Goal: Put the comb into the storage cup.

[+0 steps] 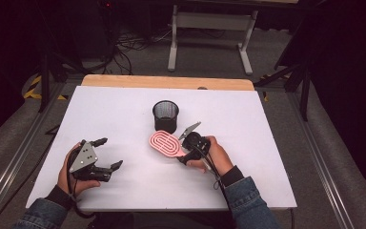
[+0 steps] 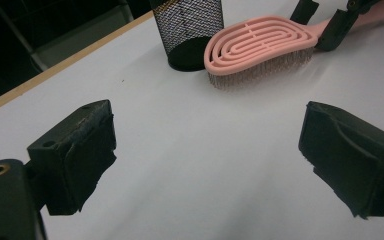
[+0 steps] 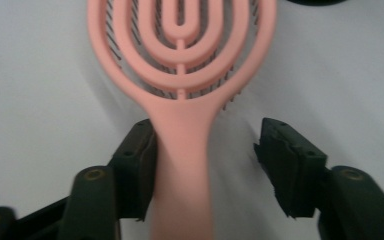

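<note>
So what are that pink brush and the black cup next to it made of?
The pink oval hairbrush looks like matte moulded plastic: smooth, one colour, open looped ribs, thin bristles beneath. The black round cup appears to be metal wire mesh, since its wall shows a fine grid; plastic mesh is possible.

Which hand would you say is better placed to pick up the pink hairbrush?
Right. The right gripper already straddles the hairbrush handle, one pad touching it. The left gripper sits apart, open over bare table.

A pink vented hairbrush lies bristles-down on the white table, just beside a black mesh cup.
</note>
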